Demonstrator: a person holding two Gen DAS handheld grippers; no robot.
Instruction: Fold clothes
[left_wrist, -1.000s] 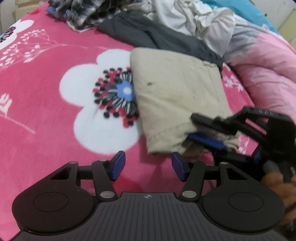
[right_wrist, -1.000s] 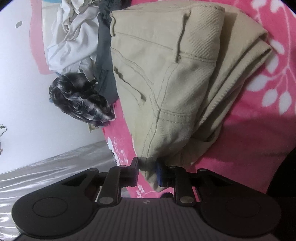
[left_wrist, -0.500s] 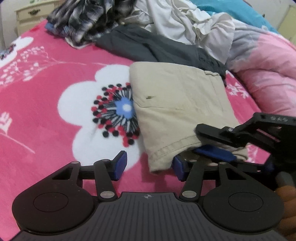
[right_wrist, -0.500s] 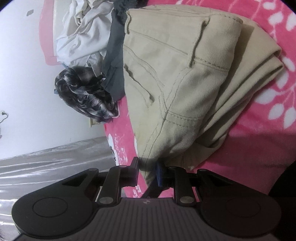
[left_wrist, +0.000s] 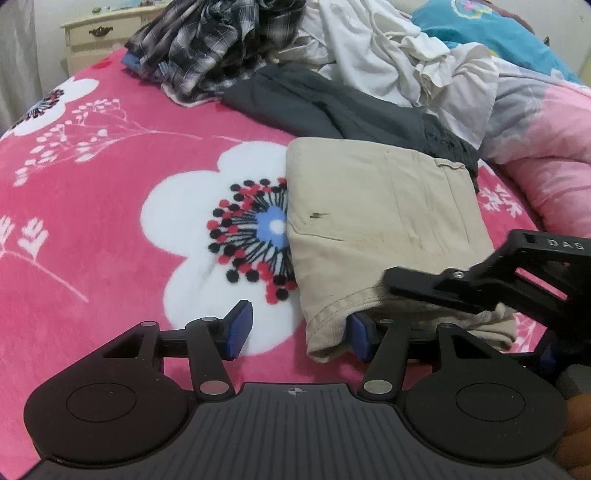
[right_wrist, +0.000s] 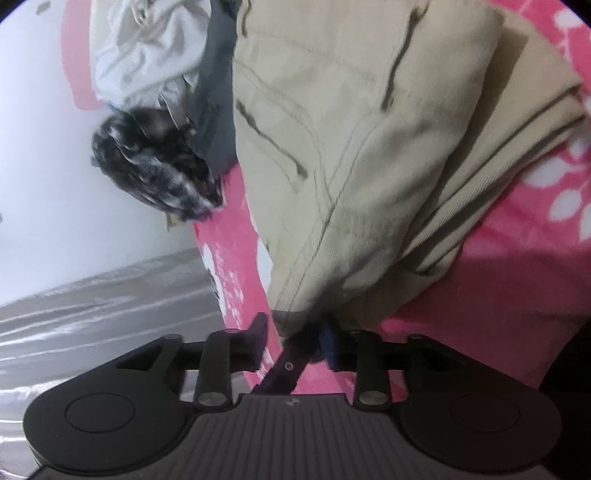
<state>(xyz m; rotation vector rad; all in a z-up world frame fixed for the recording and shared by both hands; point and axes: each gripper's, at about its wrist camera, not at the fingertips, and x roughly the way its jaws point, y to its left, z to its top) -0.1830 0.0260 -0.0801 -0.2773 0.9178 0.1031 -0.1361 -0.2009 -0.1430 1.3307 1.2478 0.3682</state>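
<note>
Trousers (left_wrist: 373, 229), beige and already folded into a thick packet, lie on the pink flowered blanket (left_wrist: 110, 192) of the bed, just in front of a heap of unfolded laundry: a grey garment (left_wrist: 332, 107), a plaid shirt (left_wrist: 207, 40) and white clothes (left_wrist: 391, 48). The cloth looks like sturdy cotton twill, soft yet weighty, several layers deep, so it should sag and slide open if lifted by one corner alone. The right gripper (right_wrist: 295, 336) has its jaws pinched on the near hem corner, fabric bunched between them. The left gripper (left_wrist: 295, 332) has its jaws spread wide, one blue pad touching the same near edge, holding nothing. I would judge the stitched hem and the folded edge the firmest places to take hold, both sides together.
</note>
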